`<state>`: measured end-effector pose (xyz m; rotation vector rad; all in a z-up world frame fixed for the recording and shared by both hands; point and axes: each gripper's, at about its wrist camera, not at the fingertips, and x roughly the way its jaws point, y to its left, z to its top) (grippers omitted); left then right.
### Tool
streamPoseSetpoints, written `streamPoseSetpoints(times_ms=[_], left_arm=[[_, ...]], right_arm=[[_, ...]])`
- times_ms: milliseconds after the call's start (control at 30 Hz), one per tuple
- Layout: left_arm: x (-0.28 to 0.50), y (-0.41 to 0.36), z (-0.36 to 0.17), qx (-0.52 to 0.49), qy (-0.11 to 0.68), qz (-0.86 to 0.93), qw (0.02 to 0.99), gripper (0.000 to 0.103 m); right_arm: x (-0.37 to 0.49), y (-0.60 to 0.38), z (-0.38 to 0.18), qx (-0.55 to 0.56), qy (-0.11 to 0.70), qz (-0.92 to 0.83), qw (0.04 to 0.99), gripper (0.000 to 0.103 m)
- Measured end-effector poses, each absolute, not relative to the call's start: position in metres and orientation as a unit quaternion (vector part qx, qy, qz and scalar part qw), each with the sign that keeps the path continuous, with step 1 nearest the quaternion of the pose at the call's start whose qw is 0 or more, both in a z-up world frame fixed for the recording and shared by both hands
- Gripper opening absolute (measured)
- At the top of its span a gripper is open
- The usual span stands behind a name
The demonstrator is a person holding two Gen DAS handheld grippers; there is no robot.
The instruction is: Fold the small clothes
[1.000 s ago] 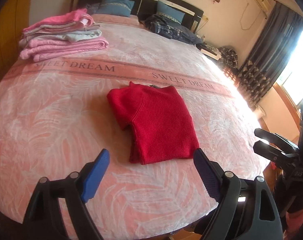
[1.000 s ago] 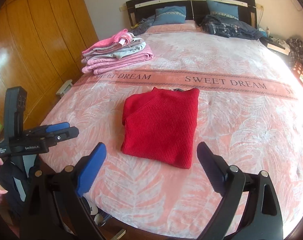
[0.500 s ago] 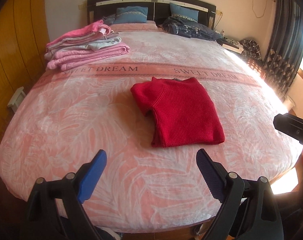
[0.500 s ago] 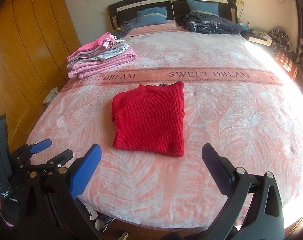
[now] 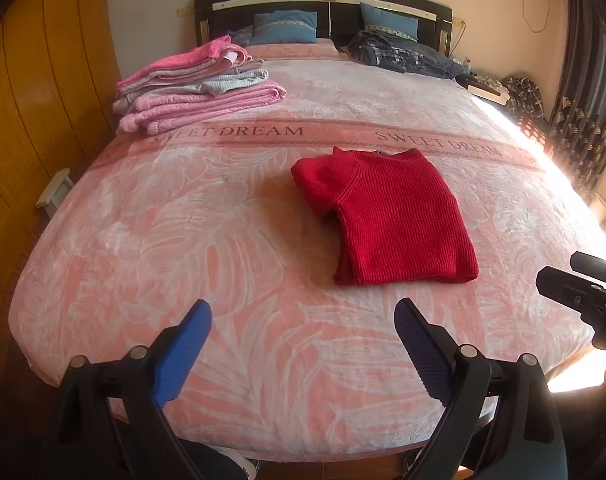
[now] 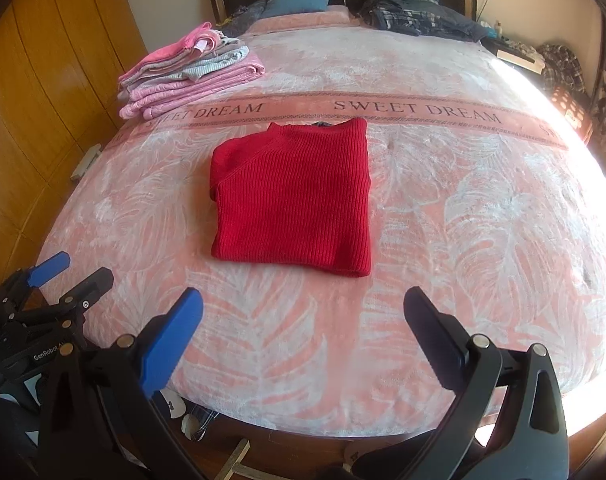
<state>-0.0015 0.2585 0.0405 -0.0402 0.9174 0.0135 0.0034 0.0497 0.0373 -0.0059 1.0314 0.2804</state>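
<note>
A red knitted sweater (image 5: 387,216) (image 6: 295,196) lies folded into a flat rectangle in the middle of the pink bed cover. My left gripper (image 5: 303,316) hangs open over the foot of the bed, well short of the sweater, with nothing between its fingers. My right gripper (image 6: 303,304) is likewise open and empty, just short of the sweater's near edge. The left gripper (image 6: 71,276) also shows at the left edge of the right wrist view, and the right gripper (image 5: 575,280) at the right edge of the left wrist view.
A stack of folded pink and grey clothes (image 5: 199,84) (image 6: 187,72) rests at the bed's far left. Dark unfolded clothes (image 5: 403,54) lie by the blue pillows (image 5: 285,26) and headboard. Wooden wardrobe doors (image 6: 35,80) stand left; a laundry basket (image 6: 567,104) and curtains stand right.
Both grippers have drawn back from the bed and turned to face it more squarely. The sweater and the stack have not moved. Both grippers stayed open.
</note>
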Motion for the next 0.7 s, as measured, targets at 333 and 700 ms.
streamPoseSetpoints(times_ms=[333, 700], left_arm=[[-0.001, 0.258, 0.029, -0.015, 0.459, 0.014, 0.888, 0.093], [0.001, 0.254, 0.018, 0.0, 0.472, 0.015, 0.881, 0.094]], right_arm=[[0.002, 0.051, 0.027, -0.014, 0.499, 0.127, 0.857, 0.1], [0.003, 0.049, 0.015, -0.019, 0.512, 0.115, 0.851, 0.1]])
